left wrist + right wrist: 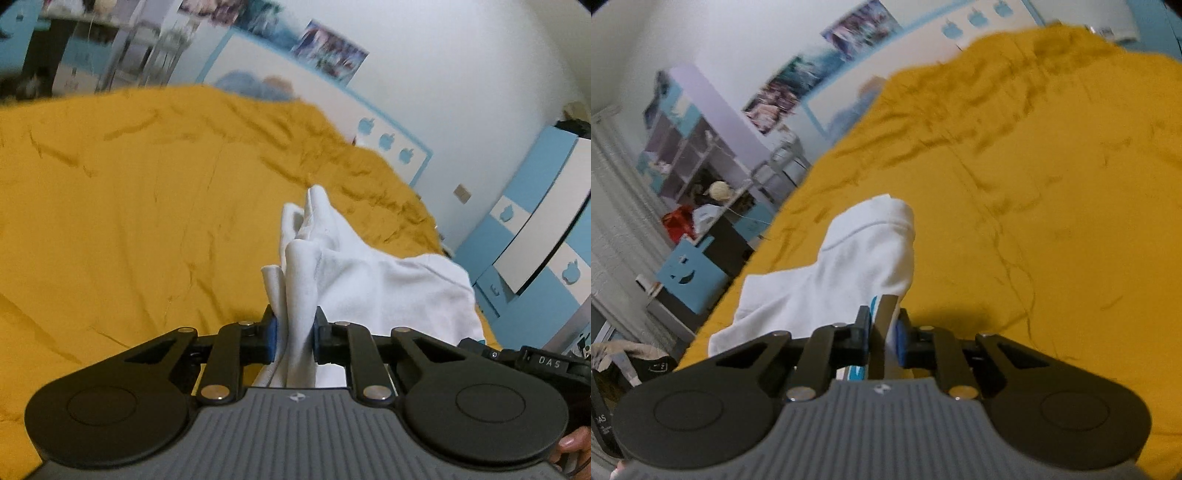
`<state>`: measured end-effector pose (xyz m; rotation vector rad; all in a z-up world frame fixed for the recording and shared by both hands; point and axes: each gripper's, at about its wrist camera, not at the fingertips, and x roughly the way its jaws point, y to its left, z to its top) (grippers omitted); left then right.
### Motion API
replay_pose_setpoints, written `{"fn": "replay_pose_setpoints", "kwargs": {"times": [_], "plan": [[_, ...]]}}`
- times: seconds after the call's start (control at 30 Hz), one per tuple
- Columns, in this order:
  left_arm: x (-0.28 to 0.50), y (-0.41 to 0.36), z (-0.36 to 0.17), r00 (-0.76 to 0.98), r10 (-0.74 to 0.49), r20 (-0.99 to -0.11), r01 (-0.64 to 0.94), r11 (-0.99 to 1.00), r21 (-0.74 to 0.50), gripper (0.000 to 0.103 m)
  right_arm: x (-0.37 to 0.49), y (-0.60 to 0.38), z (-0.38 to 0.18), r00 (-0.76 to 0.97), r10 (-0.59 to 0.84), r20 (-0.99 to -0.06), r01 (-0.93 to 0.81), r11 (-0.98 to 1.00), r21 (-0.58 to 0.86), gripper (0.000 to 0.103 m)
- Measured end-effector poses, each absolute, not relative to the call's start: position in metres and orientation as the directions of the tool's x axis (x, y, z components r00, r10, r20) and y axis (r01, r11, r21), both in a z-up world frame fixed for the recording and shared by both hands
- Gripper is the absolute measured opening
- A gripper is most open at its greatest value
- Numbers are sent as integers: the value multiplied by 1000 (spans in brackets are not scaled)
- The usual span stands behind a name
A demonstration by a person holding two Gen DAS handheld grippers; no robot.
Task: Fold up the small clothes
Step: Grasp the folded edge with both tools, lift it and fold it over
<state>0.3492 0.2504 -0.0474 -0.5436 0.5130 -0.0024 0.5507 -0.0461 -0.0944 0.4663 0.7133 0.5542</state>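
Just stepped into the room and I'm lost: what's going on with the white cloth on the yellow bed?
A person holding a gripper in each hand is folding a small white garment over the yellow bedspread. The left gripper is clamped on a bunched part of the cloth, and the right gripper pinches another part, near some blue print. The garment hangs between them and is not folded flat yet.

This is a child's bedroom in a home. A bed (147, 206) with a rumpled mustard-yellow cover fills most of both views. Posters (328, 51) hang on the white wall, blue-and-white cabinets (535, 236) carry apple cut-outs, and an open shelf unit (690, 147) holds toys and clutter beside a blue box (690, 277).
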Motion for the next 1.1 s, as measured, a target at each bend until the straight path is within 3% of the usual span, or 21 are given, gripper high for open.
{"fn": "replay_pose_setpoints", "kwargs": {"times": [0.33,0.6,0.9,1.1], "plan": [[247,214,21,934,-137,-330,-60,851,-522,19,436,-81,-4,681,634,-367,-443,755,483,7],[203,174,44,918,-245,-312,37,835,-549,19,339,-148,31,719,613,-329,-441,767,466,7],[177,156,32,864,-331,-381,74,829,-554,19,266,-204,36,718,583,-379,-394,790,469,7],[197,157,-2,823,-328,-464,21,833,-552,18,281,-206,2,681,573,-456,-340,799,496,7]]}}
